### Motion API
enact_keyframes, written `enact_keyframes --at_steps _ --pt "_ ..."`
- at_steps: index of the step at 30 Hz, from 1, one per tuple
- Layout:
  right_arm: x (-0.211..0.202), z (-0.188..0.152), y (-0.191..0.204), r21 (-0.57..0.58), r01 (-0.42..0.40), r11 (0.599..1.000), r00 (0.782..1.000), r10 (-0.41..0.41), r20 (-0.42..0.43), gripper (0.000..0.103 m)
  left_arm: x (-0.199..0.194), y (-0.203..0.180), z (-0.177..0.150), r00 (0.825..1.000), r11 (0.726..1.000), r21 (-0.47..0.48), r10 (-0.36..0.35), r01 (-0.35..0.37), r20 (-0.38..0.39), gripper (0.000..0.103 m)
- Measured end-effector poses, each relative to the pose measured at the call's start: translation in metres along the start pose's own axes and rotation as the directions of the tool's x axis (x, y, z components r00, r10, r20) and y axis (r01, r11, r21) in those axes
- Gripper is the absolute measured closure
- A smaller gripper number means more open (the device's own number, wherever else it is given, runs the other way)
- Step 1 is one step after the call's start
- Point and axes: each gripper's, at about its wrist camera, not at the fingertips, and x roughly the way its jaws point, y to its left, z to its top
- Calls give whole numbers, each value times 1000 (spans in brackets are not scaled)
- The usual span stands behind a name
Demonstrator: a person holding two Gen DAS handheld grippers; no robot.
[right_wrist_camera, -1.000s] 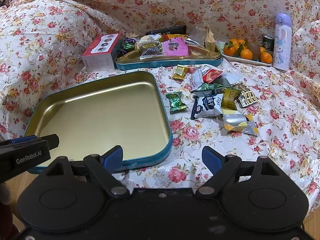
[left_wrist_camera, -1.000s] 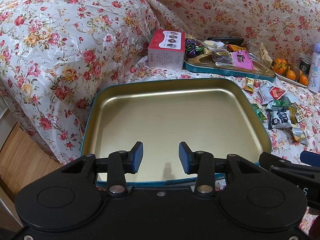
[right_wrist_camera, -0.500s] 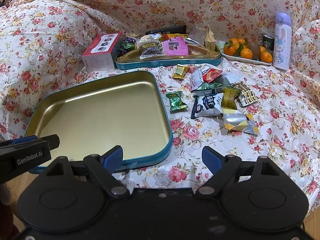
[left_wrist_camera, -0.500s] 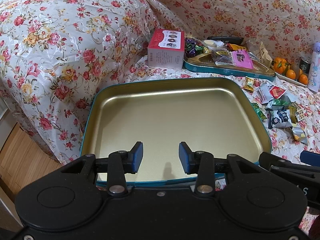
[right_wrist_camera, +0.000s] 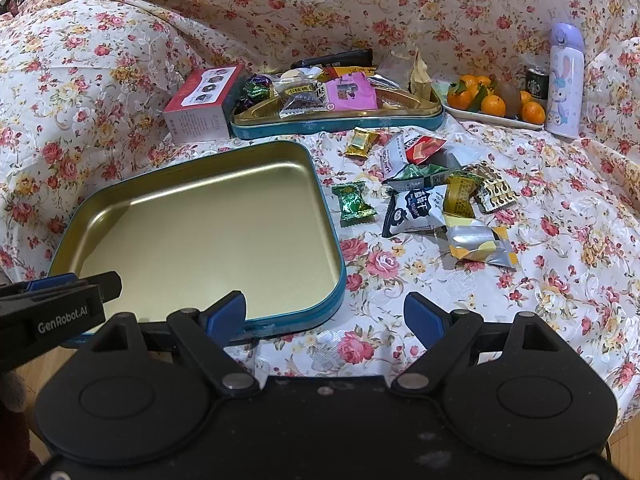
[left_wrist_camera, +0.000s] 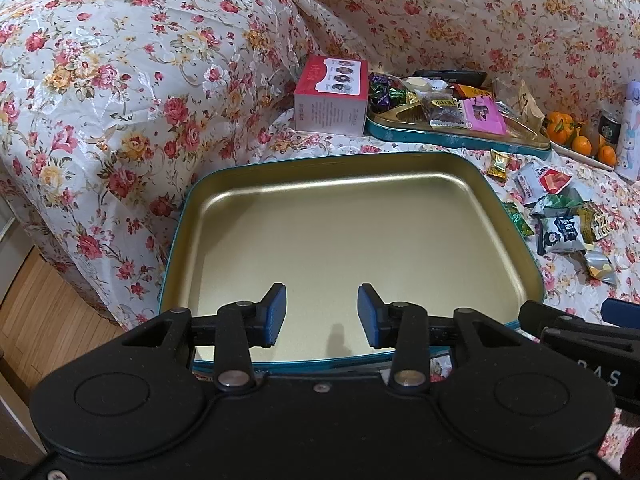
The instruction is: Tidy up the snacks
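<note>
The snacks [right_wrist_camera: 436,196] are small wrapped sweets and packets in green, gold, silver, red and navy foil, lying loose on the floral cloth [right_wrist_camera: 540,240] at about 3 o'clock of the empty tin [right_wrist_camera: 336,240]. About nine lie there; the pile overlaps, so the count is rough. Two teal tins with gold insides: the near one holds nothing, the far tin [right_wrist_camera: 340,124] at 12 o'clock holds more sweets and a pink packet. One red box [right_wrist_camera: 200,100] stands at its 9 o'clock. A plate [right_wrist_camera: 480,118] at 2 o'clock carries oranges, with one bottle [right_wrist_camera: 564,80] beside it. The left gripper [left_wrist_camera: 320,312] hangs released over the empty tin, nothing between its pads. The right gripper [right_wrist_camera: 324,316] gapes wide over the cloth, grasping nothing.
</note>
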Motion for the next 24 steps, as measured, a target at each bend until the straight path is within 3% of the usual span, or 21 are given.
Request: enact_keyframes --at_steps 8,18,24 --pt "2 4 -22 35 29 999 999 -30 12 13 2 -4 -2 1000 999 35 -18 17 25 54" --pt "3 2 -102 124 206 971 972 -217 86 13 6 -16 -9 997 994 95 -55 50 49 54" --pt "13 2 -132 106 190 976 976 -200 92 22 10 -19 -14 995 992 101 -80 75 51 54"
